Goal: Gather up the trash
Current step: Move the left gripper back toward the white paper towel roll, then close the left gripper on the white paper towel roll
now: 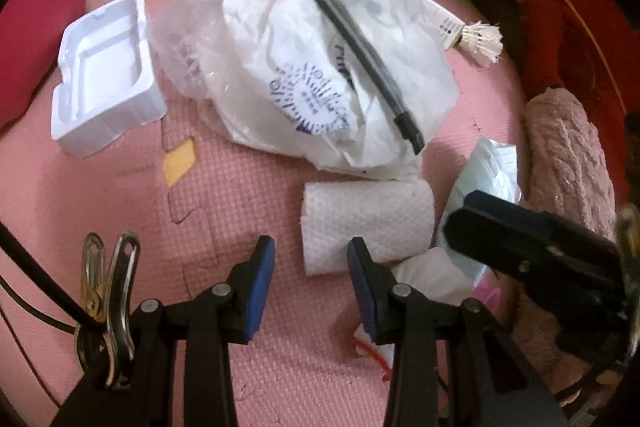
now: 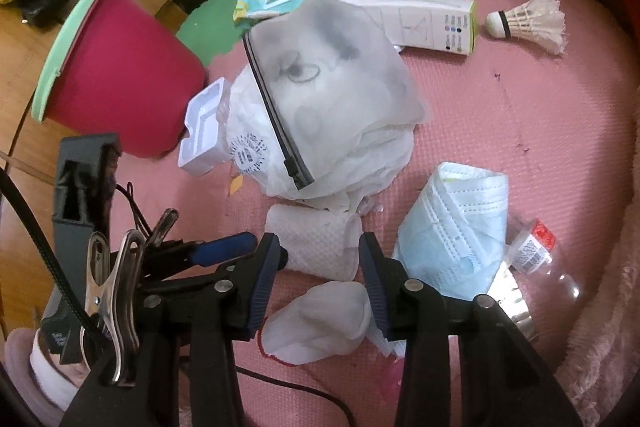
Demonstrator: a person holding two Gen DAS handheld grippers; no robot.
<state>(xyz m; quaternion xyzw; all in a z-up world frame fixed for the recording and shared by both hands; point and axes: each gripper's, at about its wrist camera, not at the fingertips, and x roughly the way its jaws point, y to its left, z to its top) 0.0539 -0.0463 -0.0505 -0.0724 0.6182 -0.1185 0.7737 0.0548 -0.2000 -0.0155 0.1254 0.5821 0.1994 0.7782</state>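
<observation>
Tissue wad (image 2: 320,319) lies on the pink mat (image 2: 520,99), right between the right gripper (image 2: 316,291) pads, which stand partly open and hold nothing; I cannot tell if they touch it. Just past it, the paper towel roll (image 1: 366,223) lies sideways, its long way across, ahead of the left gripper (image 1: 310,285), also half open and empty. Farther back sit the white bags (image 1: 320,67) and the red bin (image 2: 128,75), so the right hand looks nearer its trash

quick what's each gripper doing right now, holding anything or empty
left gripper: open, empty, over the pink mat beside the paper towel roll.
right gripper: open, holding nothing, crumpled tissue lies between its jaws.
</observation>
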